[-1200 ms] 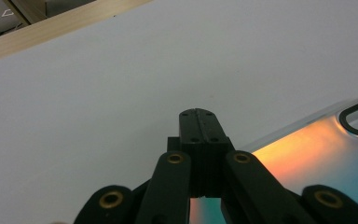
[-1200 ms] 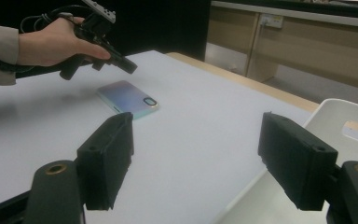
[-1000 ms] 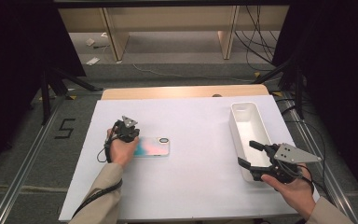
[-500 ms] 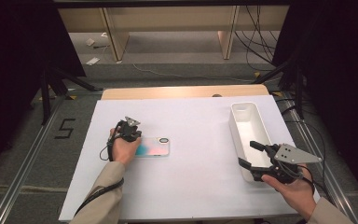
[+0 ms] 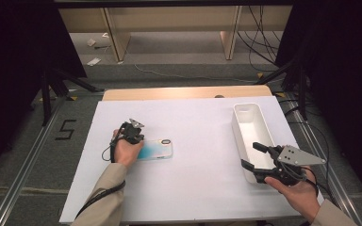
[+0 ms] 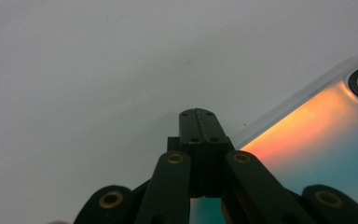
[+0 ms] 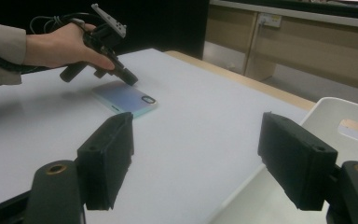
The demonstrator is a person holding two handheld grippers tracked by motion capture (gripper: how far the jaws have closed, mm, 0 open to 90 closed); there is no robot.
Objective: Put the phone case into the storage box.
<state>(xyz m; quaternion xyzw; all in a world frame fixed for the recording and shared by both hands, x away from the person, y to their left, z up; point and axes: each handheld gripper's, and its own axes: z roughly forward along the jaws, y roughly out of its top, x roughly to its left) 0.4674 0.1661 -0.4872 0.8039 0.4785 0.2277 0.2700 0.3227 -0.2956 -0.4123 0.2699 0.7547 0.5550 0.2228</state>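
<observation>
Nothing has shifted since the earlier frame. High view: the left gripper (image 5: 133, 129) rests on the phone case (image 5: 156, 149) lying flat on the table (image 5: 202, 127); the right gripper (image 5: 254, 155) hovers over the white bin (image 5: 248, 123), wrist level. Left gripper view: jaws clenched empty, tip at the case's edge — thin, light, slippery, best pinched by its rim. Right gripper view: jaws released.

A shiny, smooth plastic phone case (image 5: 156, 149) is seen on a matt white table (image 5: 198, 179); the bin (image 5: 248, 123) looks like smooth plastic.
</observation>
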